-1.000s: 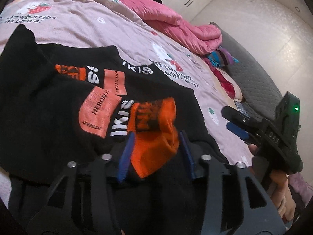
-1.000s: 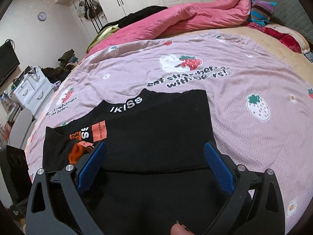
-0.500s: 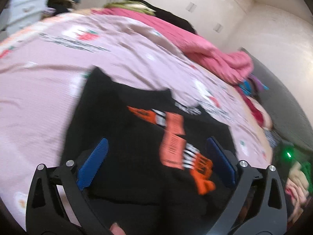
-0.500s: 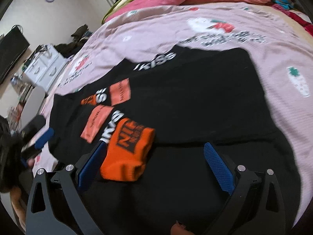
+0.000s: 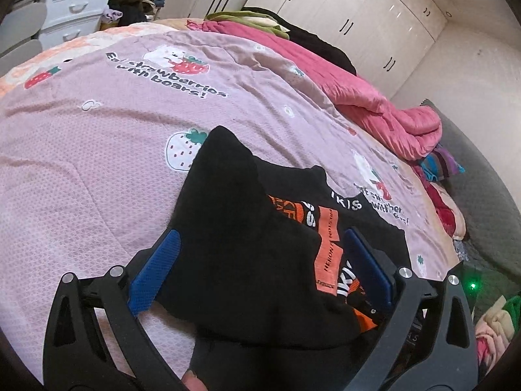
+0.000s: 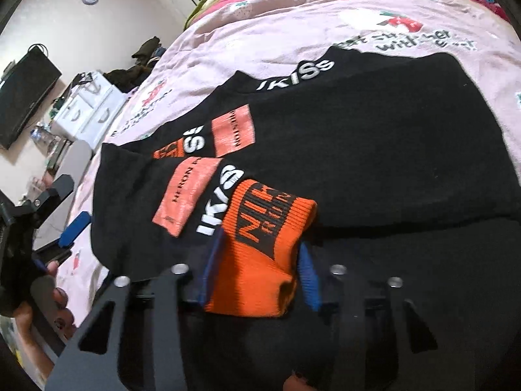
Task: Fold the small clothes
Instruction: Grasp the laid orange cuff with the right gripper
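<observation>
A black sweatshirt (image 6: 374,150) with orange patches and white IKISS lettering lies spread on the pink bedspread (image 5: 97,137); it also shows in the left wrist view (image 5: 247,244). Its orange ribbed cuff (image 6: 260,244) lies folded onto the body. My right gripper (image 6: 257,270) is narrowed around the orange cuff, its blue pads on either side of it. My left gripper (image 5: 257,267) is open, its blue pads straddling the sweatshirt's left shoulder and sleeve. The left gripper also shows at the left edge of the right wrist view (image 6: 55,228).
A rumpled pink quilt (image 5: 374,97) lies along the far side of the bed. White wardrobes (image 5: 342,9) stand behind. A white drawer unit (image 5: 75,3) and clothes piles sit at the left. A grey headboard (image 5: 482,189) is on the right.
My left gripper let go of the orange cuff, opened and moved left over the shoulder. My right gripper moved left and closed in around the orange cuff.
</observation>
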